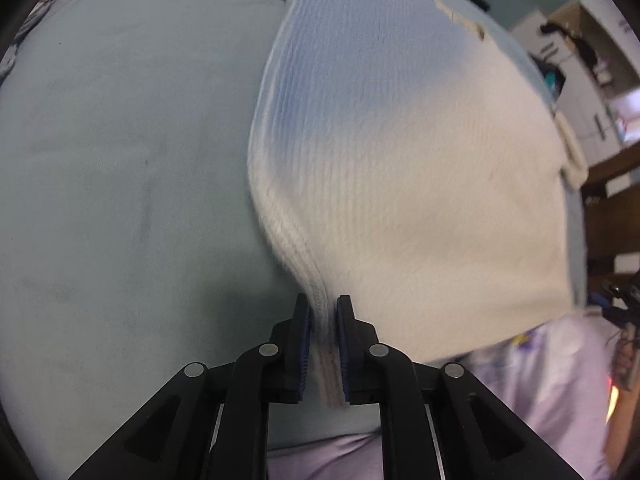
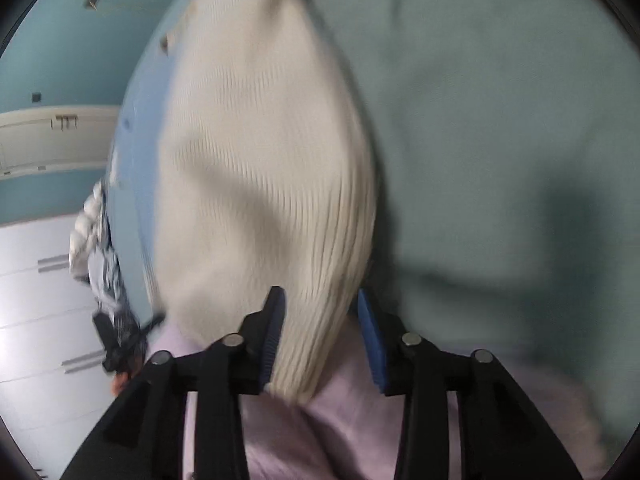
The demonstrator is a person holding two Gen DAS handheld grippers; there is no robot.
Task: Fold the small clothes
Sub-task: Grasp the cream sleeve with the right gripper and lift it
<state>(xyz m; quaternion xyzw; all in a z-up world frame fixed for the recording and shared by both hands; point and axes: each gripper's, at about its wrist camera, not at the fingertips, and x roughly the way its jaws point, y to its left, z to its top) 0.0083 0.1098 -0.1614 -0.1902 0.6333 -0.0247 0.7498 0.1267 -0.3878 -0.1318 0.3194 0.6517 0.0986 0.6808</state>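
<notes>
One cream knit garment [image 1: 420,184], hem pinched in left gripper [image 1: 323,312], right gripper [image 2: 320,300] spread around it.

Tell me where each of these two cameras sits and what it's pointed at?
Left wrist: rides the left gripper, looking along its fingers, clamped on the cream sweater over the blue sheet.
Right wrist: rides the right gripper, fingers wider around the sweater; lilac clothing shows below.
Shared: sweater, sheet.
</notes>
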